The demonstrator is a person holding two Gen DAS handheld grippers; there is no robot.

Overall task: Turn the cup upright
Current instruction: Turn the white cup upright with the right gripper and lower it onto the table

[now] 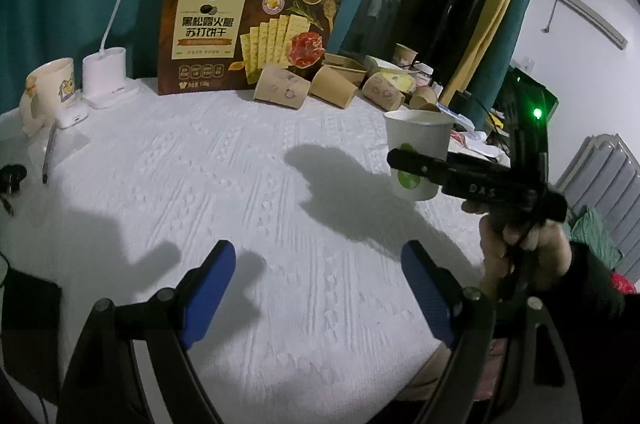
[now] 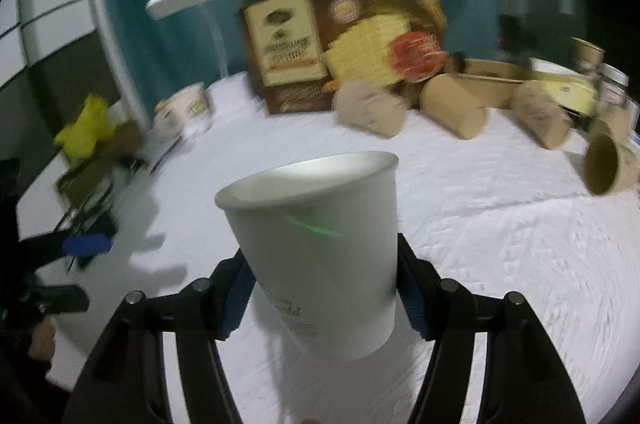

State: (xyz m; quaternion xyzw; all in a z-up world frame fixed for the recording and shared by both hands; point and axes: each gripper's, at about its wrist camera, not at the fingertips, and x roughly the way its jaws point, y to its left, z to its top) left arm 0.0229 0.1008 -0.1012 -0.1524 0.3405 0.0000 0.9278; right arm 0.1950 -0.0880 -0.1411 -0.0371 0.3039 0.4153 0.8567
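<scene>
Dim room light falls on the white tabletop [image 1: 240,164], where hard dark shadows lie near the left view's centre. The right wrist view is motion-blurred, worst far back; both fisheye edges bend and darken.

Both wrist views look down across the white table [image 1: 248,192] toward the cracker box [image 1: 248,28]. The right view sits close behind the paper cup [image 2: 320,248]. Both share that box.

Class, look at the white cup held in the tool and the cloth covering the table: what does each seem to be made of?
White cup: probably paper, matte, with a rolled rim and printed lettering; the inside looks faintly glossy, perhaps coated. Cloth: likely woven or quilted fabric, white and matte, with a raised pattern across it.
</scene>
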